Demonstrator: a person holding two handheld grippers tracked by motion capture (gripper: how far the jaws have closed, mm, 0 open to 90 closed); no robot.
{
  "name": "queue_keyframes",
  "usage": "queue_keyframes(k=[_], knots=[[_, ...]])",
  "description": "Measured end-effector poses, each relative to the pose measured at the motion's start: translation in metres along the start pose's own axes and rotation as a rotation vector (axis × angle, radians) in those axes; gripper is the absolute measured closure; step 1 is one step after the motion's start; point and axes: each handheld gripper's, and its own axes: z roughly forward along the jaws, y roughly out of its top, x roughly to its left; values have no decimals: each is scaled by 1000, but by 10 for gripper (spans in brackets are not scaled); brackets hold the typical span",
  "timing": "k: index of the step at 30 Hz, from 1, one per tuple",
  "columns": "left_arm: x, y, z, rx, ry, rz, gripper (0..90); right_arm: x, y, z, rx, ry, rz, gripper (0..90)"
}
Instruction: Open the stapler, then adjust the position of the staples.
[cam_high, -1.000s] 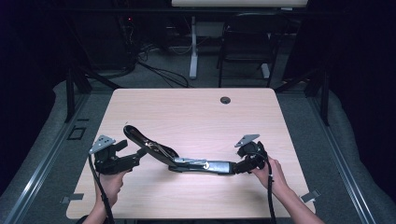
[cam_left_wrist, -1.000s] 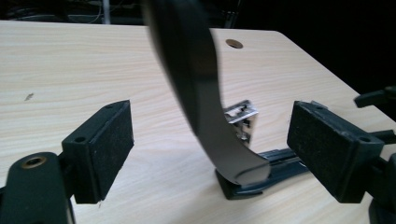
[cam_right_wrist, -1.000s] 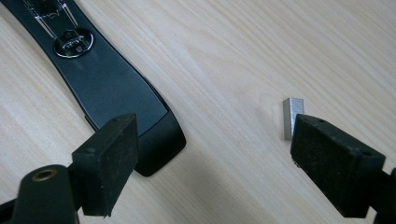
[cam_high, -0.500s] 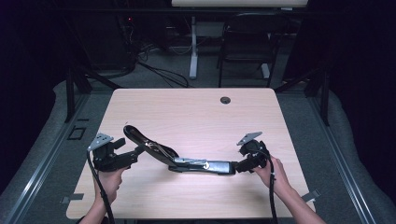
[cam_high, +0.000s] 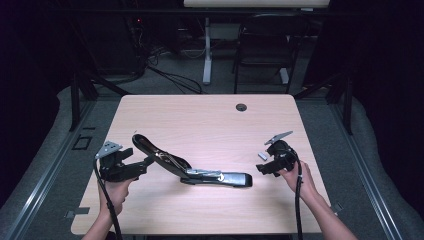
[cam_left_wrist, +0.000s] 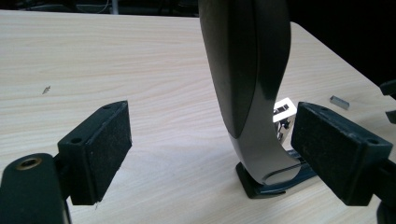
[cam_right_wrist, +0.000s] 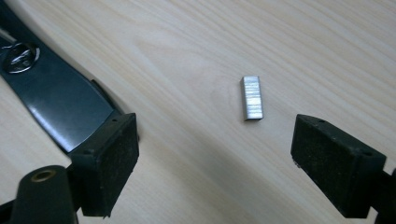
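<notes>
black stapler (cam_high: 192, 168) (lid raised, open)

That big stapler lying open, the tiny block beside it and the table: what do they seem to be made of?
The stapler looks like metal with a dark glossy coat: its raised arm shows a smooth sheen and bare silvery parts inside. The small block seems to be a strip of metal staples: silver, finely ribbed, shiny. The table looks like pale wood or wood-look laminate, matt with printed-looking grain; which one can't be told.
</notes>
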Motion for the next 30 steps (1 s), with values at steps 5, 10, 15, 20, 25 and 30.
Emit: queue_keyframes(k=[5, 10, 15, 20, 25, 30], knots=[[1, 0, -1, 13, 11, 16, 101, -8, 10, 8, 18, 8, -7, 167], [3, 0, 2, 36, 7, 16, 92, -15, 19, 14, 30, 19, 8, 172], [3, 0, 3, 45, 12, 11, 91, -18, 27, 21, 53, 24, -5, 251], [3, -1, 4, 53, 14, 18, 91, -23, 32, 25, 50, 32, 5, 414], [3, -1, 6, 67, 22, 15, 95, -28, 37, 30, 71, 30, -10, 561], [4, -1, 7, 69, 22, 13, 96, -32, 42, 38, 84, 49, 7, 647]])
